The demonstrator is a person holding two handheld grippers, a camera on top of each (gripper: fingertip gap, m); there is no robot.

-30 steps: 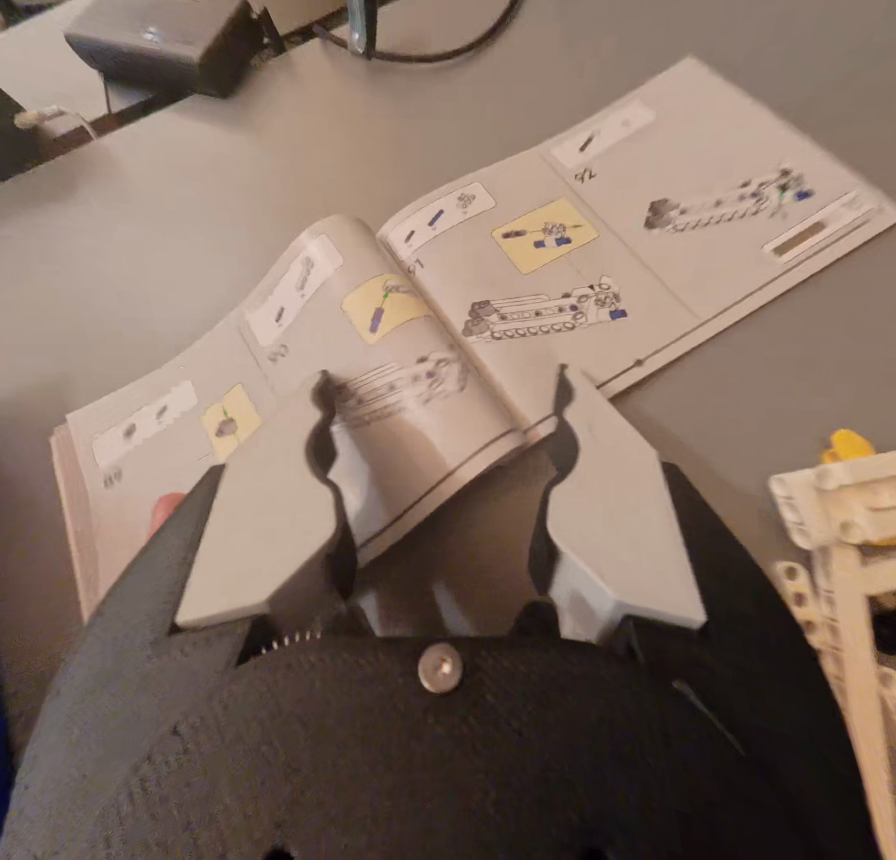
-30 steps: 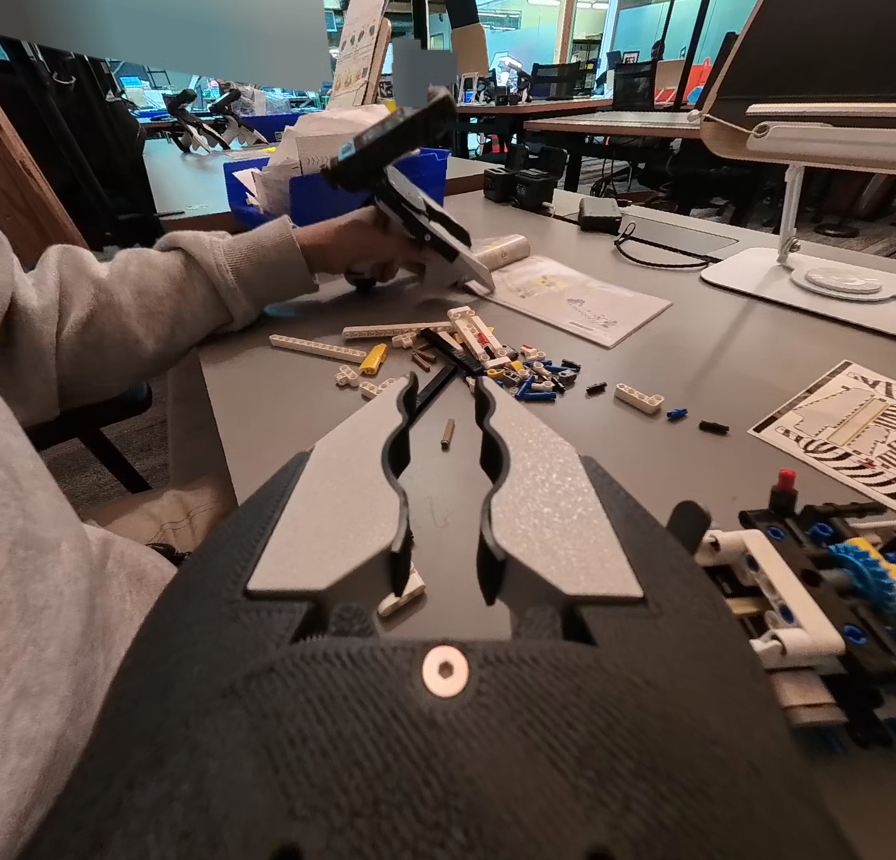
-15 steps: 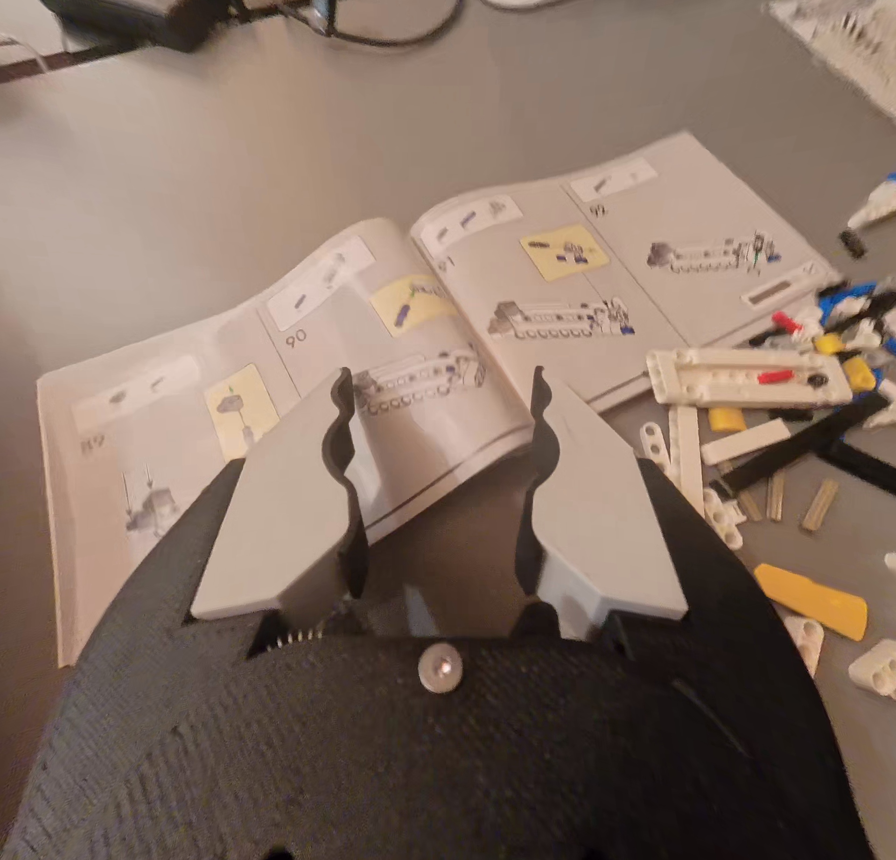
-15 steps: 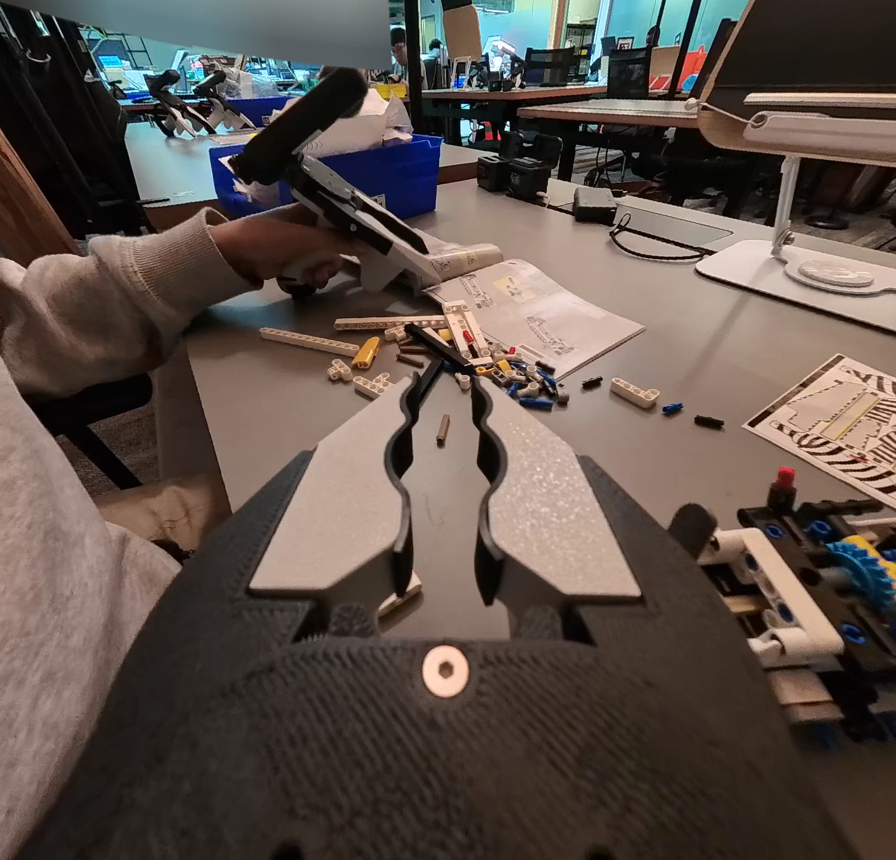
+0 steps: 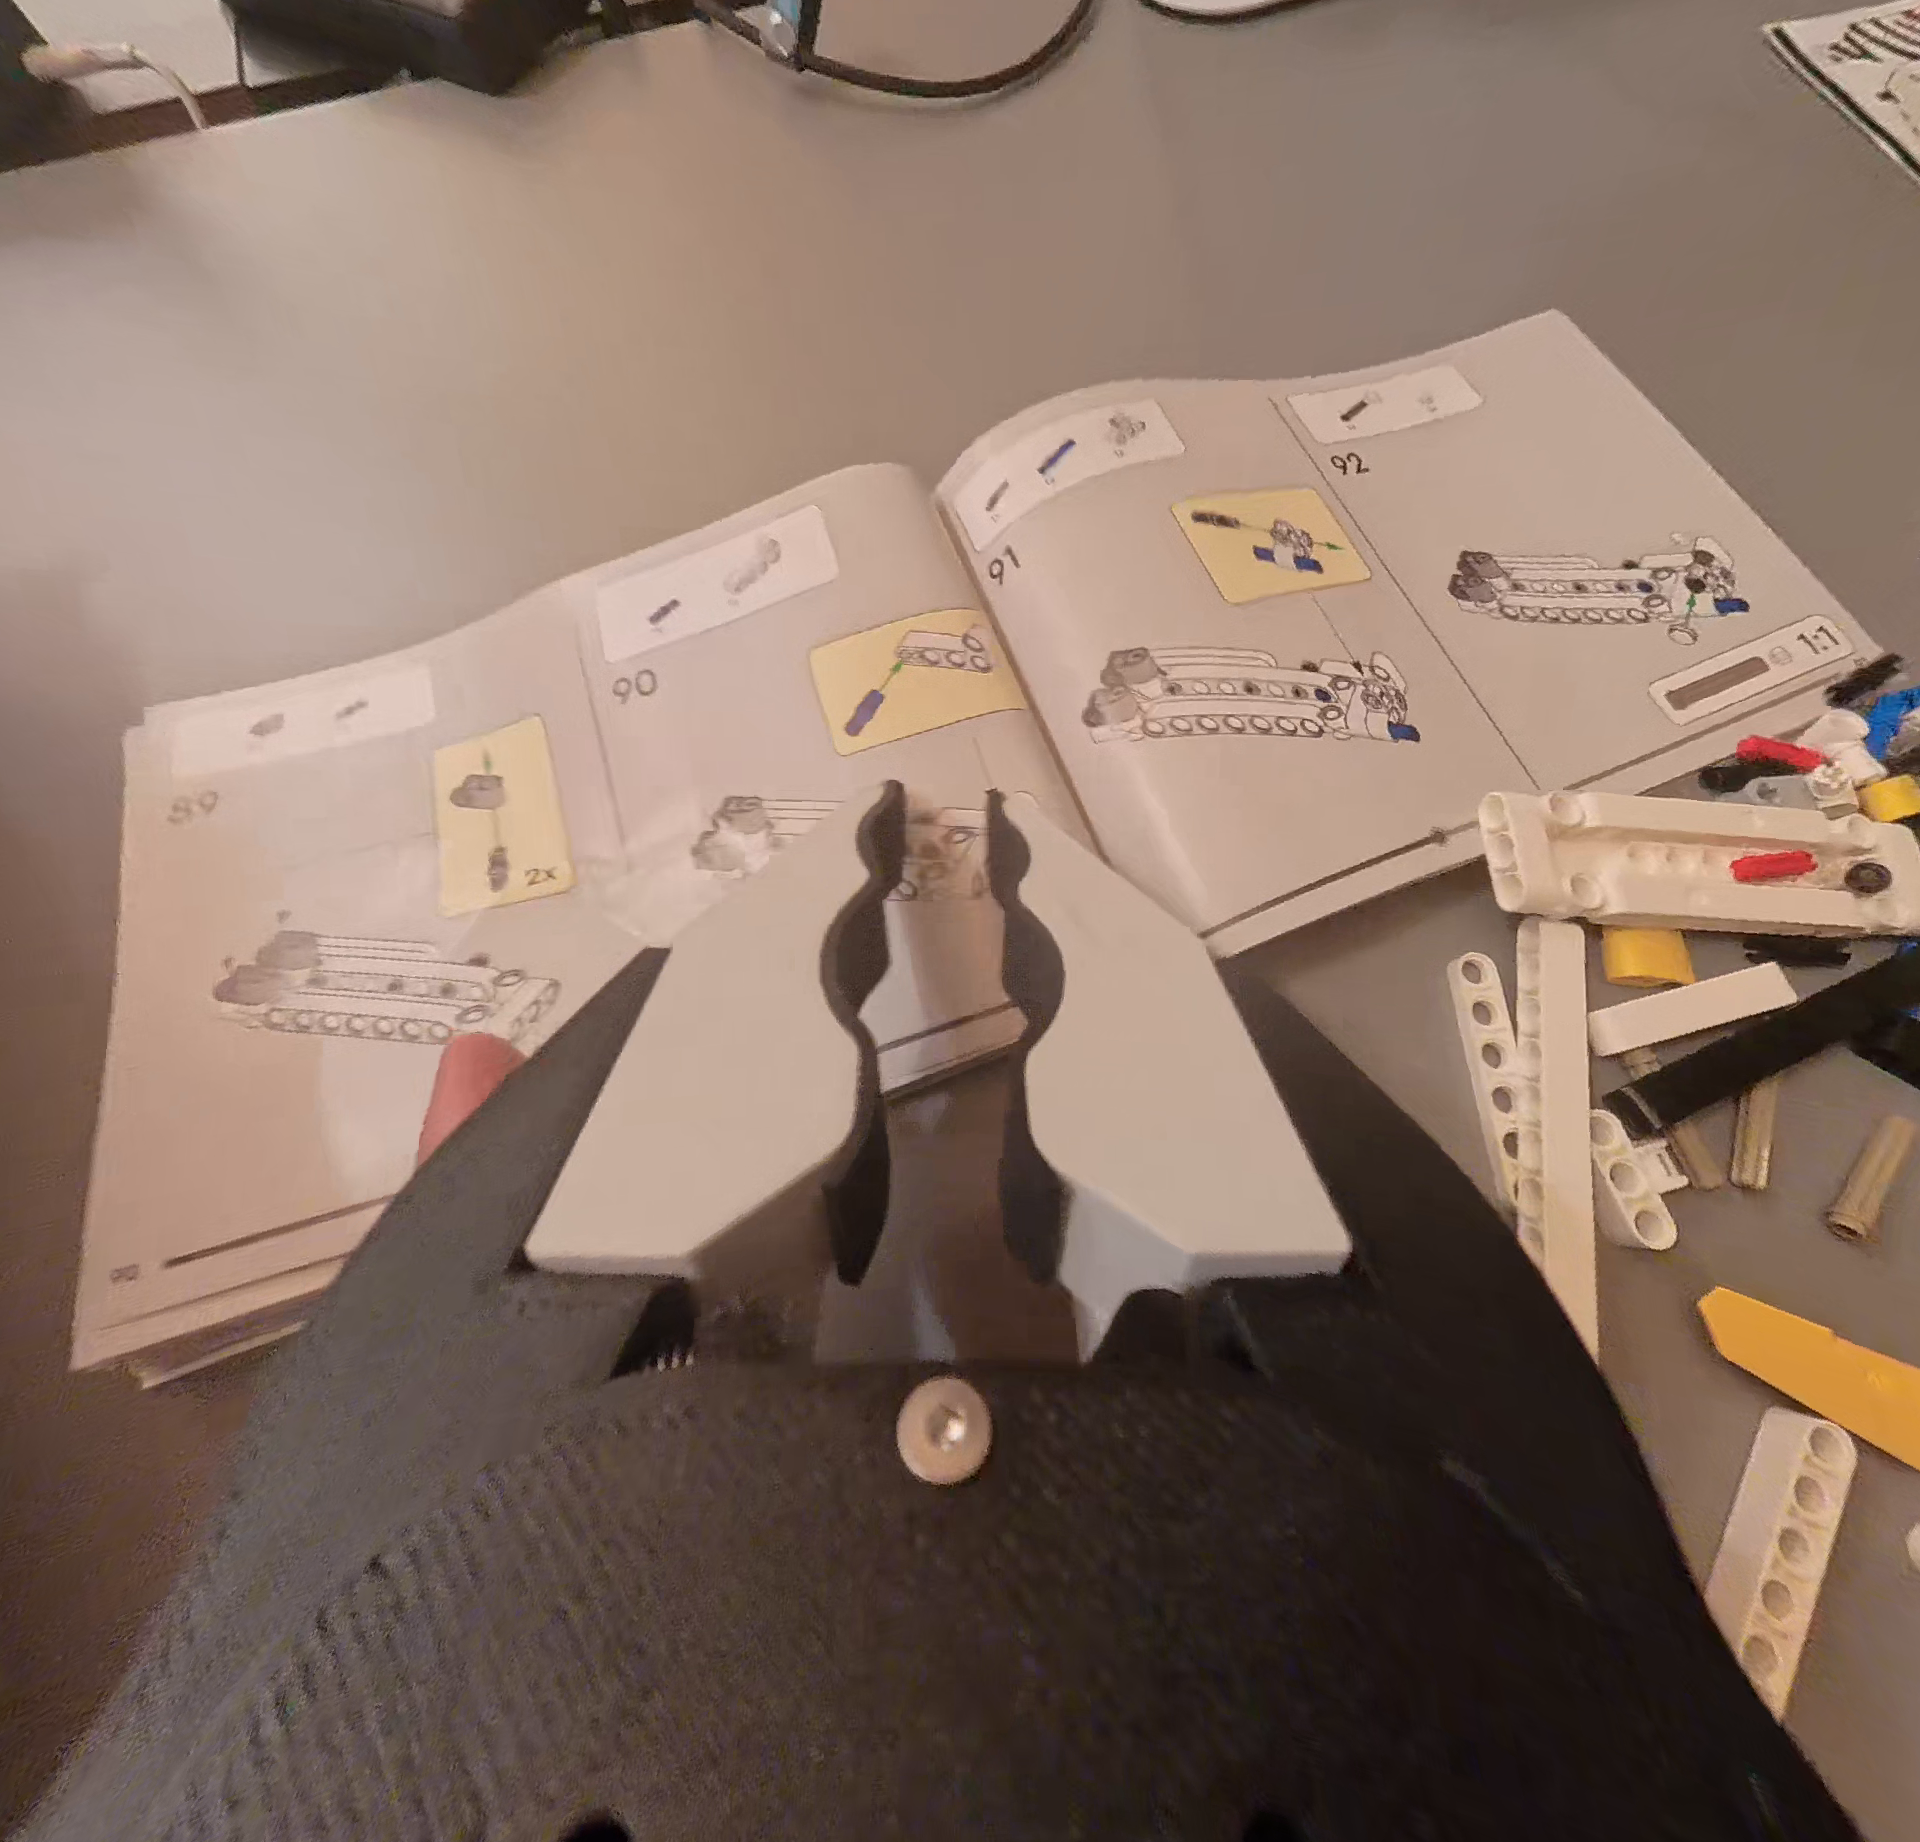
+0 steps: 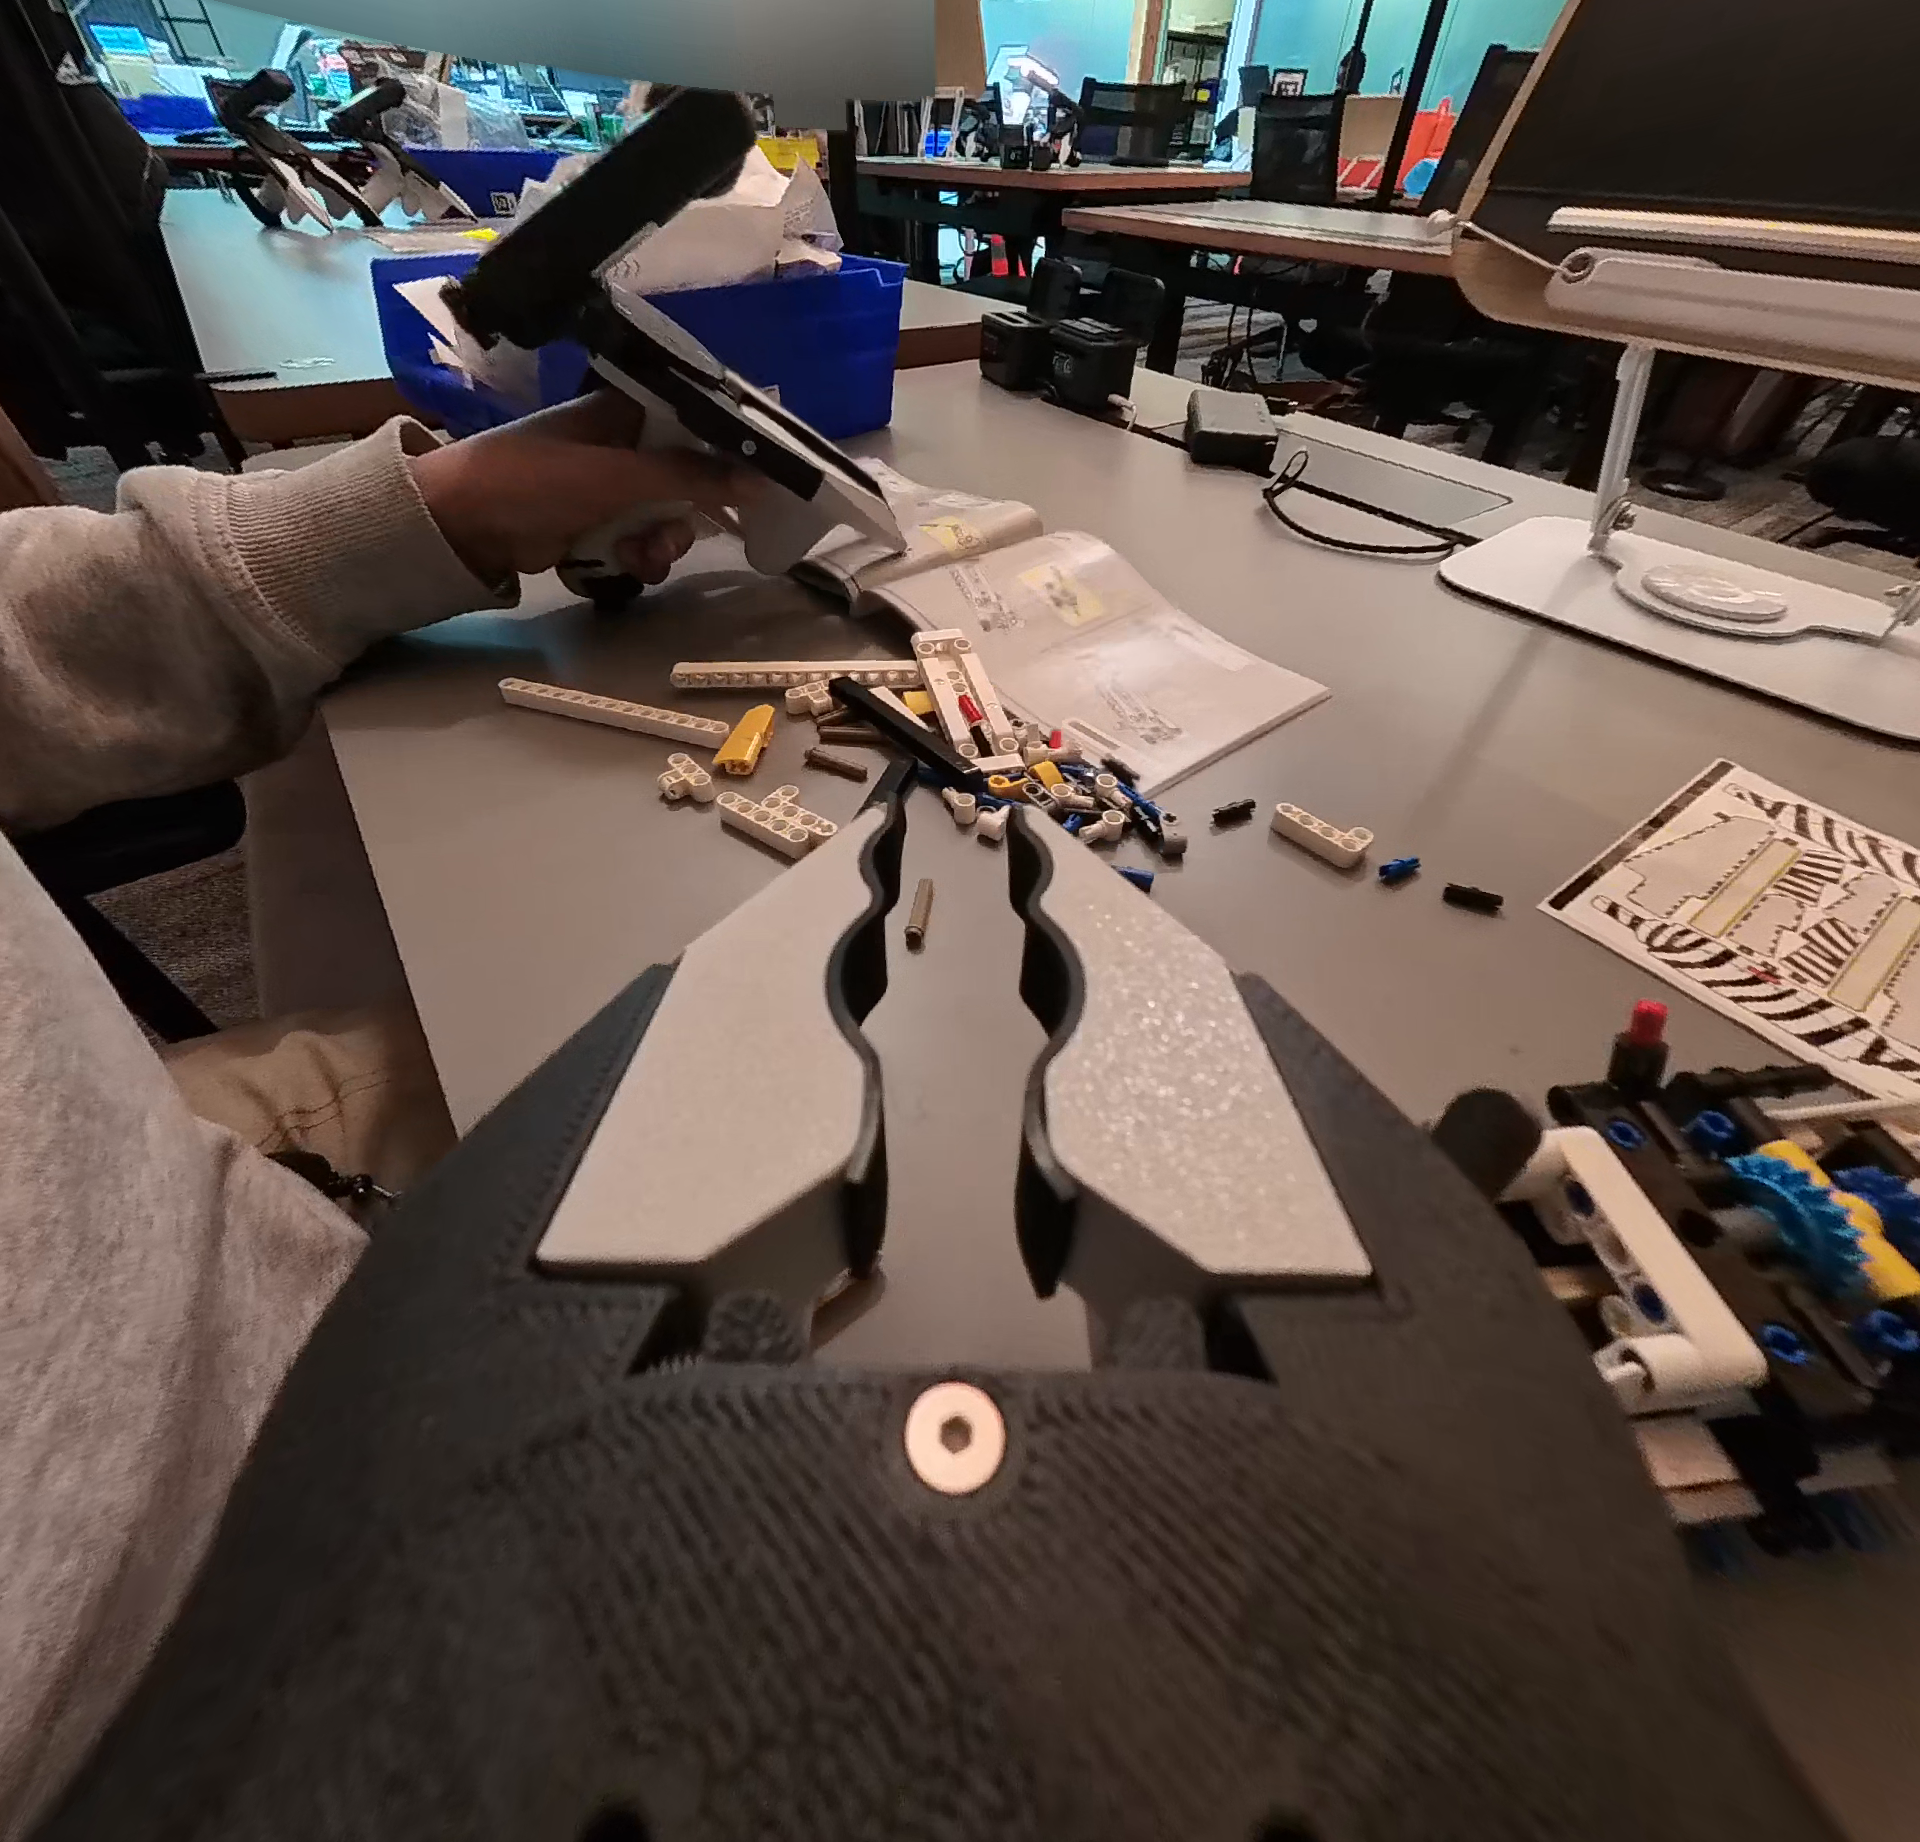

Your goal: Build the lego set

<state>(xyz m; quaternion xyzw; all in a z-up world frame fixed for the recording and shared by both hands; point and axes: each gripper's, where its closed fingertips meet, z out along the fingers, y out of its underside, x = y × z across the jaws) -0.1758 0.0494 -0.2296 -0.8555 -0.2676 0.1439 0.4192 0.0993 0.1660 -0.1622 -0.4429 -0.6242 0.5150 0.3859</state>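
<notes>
Two tools are in my hands and neither carries a piece yet. Biggest on the grey table (image 6: 1403, 712) is the open instruction booklet (image 5: 1195, 712), lying flat with its centre pages humped up; next is the half-built black-and-white model with a blue gear (image 6: 1714, 1262), parked at my right; then the loose pile of parts (image 6: 997, 764), long white beams, a black beam, a yellow wedge (image 6: 746, 739) and small pins, touching the booklet's right-hand edge. The left gripper (image 5: 940, 805) hangs low over the booklet's left-hand page, its fingers drawn near each other with a narrow gap between them, pinching nothing; whether the tips press the paper I cannot tell. The right gripper (image 6: 956, 816) hovers above bare table short of the pile, fingers also narrowly parted and empty, with one small tan pin (image 6: 918, 911) lying on the table seen between them. My worries from here: the humped page could spring over and lose my place if the left tool lifts carelessly, and sweeping either tool across the pile could scatter the tiny pins toward the table edge. With so slim a gap, I judge I would have to widen the right fingers before reaching for a beam, or they would just shove it.
</notes>
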